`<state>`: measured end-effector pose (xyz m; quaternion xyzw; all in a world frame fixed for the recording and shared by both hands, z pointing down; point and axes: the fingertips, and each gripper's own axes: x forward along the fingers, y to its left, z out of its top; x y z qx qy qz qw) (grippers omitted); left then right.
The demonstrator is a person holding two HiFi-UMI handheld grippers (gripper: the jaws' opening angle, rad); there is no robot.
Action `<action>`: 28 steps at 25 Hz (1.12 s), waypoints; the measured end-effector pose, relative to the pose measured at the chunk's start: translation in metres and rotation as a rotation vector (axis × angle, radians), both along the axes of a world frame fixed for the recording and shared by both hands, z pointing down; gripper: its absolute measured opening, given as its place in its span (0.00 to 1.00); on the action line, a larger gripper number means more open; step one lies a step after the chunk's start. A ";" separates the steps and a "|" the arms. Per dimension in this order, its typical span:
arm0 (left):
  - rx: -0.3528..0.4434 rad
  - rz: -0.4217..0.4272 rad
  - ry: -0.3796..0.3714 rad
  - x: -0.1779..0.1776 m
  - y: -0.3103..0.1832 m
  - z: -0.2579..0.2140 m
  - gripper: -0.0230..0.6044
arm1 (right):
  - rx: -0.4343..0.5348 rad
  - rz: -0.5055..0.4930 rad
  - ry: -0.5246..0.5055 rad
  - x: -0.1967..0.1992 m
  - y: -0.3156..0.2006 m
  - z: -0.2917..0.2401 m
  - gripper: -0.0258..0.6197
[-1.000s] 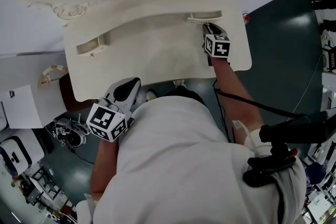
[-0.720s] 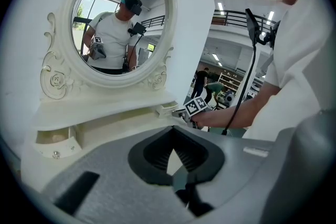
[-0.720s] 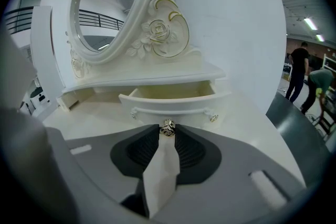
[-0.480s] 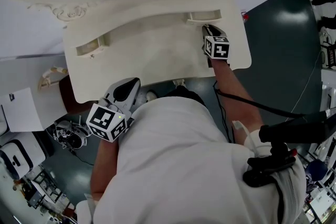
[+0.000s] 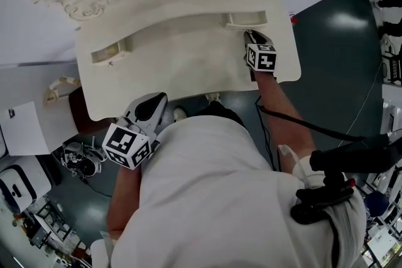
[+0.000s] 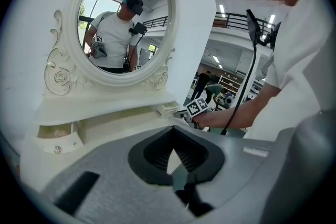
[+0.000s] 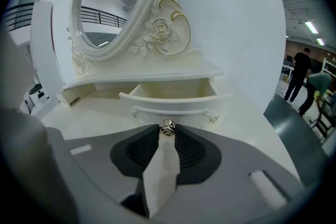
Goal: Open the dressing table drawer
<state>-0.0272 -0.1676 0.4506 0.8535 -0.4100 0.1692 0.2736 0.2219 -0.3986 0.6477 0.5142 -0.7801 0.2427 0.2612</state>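
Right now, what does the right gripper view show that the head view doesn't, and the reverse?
Right gripper view only: the metal knob pinched between the pads of the right hand-held gripper. From above, the gripper's marker cube hides that contact.
Head view only: the left hand-held gripper at the near edge of the dressing table, away from the work.
Both: the drawer on the right pulled out, the tabletop, and the carved mirror frame.
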 end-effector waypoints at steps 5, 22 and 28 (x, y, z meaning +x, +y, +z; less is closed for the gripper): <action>0.001 0.004 0.005 -0.004 0.004 -0.001 0.04 | 0.004 0.015 0.005 0.001 0.002 -0.001 0.21; 0.026 0.072 0.038 -0.041 0.035 -0.007 0.04 | -0.069 -0.008 0.056 -0.017 0.104 -0.014 0.04; 0.029 0.083 0.036 -0.070 0.061 -0.002 0.04 | -0.077 -0.082 0.031 -0.059 0.157 -0.033 0.04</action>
